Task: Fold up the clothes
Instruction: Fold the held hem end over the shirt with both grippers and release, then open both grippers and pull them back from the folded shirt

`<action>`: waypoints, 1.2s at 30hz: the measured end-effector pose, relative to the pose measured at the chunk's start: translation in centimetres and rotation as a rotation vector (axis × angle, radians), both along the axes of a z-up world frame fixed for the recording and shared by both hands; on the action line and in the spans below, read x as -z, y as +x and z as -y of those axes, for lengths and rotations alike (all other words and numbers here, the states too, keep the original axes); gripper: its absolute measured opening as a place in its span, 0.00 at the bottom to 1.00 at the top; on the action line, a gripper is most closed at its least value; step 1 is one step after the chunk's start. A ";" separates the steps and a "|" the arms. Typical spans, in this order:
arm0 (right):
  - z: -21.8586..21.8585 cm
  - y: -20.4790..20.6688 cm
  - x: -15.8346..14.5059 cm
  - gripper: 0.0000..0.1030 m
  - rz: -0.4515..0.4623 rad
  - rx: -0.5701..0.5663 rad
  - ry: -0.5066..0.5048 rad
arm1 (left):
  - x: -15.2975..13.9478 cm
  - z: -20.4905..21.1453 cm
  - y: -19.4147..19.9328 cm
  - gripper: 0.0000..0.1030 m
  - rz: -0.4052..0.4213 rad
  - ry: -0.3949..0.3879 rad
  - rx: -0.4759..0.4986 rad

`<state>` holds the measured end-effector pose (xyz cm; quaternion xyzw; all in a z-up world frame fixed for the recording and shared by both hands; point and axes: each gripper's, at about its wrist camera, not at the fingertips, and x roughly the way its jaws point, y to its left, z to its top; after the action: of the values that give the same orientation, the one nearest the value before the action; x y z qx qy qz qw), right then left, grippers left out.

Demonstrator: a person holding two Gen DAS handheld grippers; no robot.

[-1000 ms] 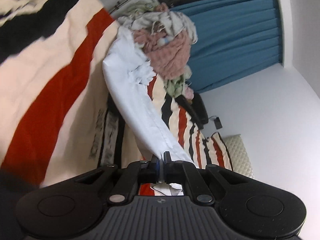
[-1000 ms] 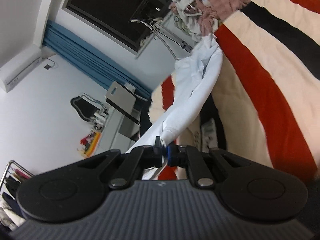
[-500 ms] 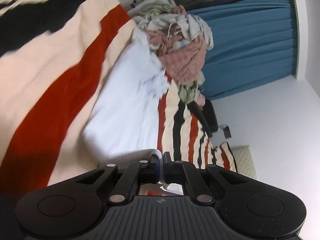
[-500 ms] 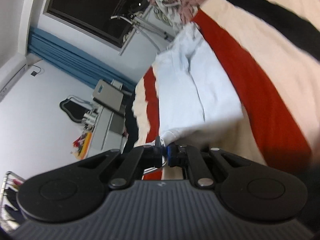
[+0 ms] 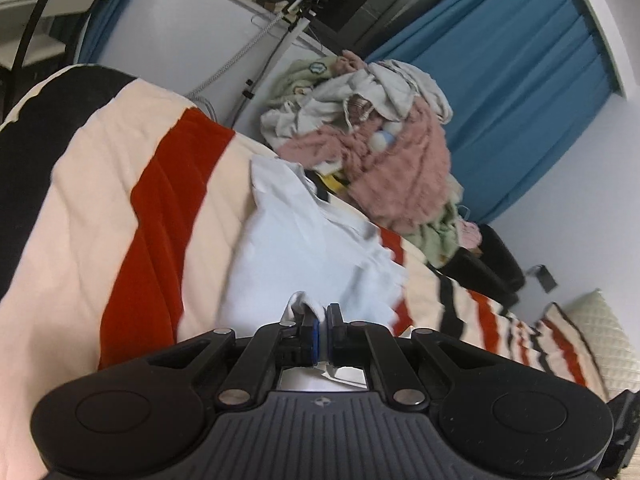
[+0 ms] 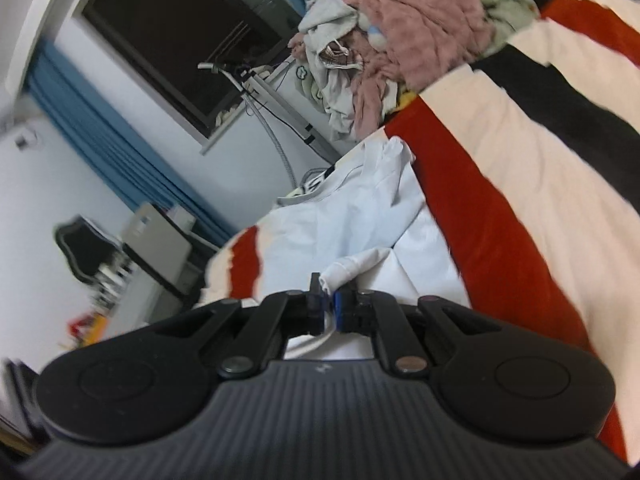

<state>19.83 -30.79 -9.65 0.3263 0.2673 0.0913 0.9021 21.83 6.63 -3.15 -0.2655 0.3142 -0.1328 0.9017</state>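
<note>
Both tongs, left (image 5: 322, 318) and right (image 6: 329, 300), are clamped on the white garment's (image 5: 304, 256) edge.

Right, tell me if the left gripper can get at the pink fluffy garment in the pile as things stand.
Probably not yet. The left gripper is shut on the white garment, which lies between it and the pink fluffy garment; it would have to let go first.

We see a striped blanket (image 5: 120, 208) in red, cream and black, spread over the bed. Blue curtains (image 5: 500, 92) hang beside a dark window (image 6: 172, 52). A garment steamer pole (image 5: 280, 28) stands against the white wall. A quilted cream pillow (image 5: 608, 344) sits at one edge (partly cut off), near a black chair (image 5: 496, 264).
</note>
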 end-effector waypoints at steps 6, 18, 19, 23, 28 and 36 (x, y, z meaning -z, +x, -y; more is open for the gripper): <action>-2.1 5.6 3.9 0.08 0.016 -0.017 -0.179 | 5.3 1.8 4.4 0.04 0.036 0.189 0.009; -3.0 6.5 6.4 0.45 -0.066 -0.027 -0.297 | 6.4 3.8 4.5 0.45 0.036 0.315 0.052; -2.9 5.9 5.9 0.65 -0.054 -0.018 -0.293 | 5.8 3.9 3.9 0.51 0.046 0.324 0.050; -2.7 2.6 3.2 0.75 0.017 0.009 -0.296 | 2.9 4.7 0.5 0.73 0.102 0.364 0.056; -3.2 -2.4 -0.5 0.75 0.113 0.030 -0.371 | -0.3 5.2 -4.9 0.82 0.180 0.392 0.048; -5.0 -10.0 -3.2 0.75 0.222 0.023 -0.467 | -3.9 6.1 -13.5 0.91 0.291 0.433 0.052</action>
<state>9.79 -25.76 -6.46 0.1002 0.1768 0.0523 0.9777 8.34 0.54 0.72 -0.0361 0.2092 -0.1225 0.9695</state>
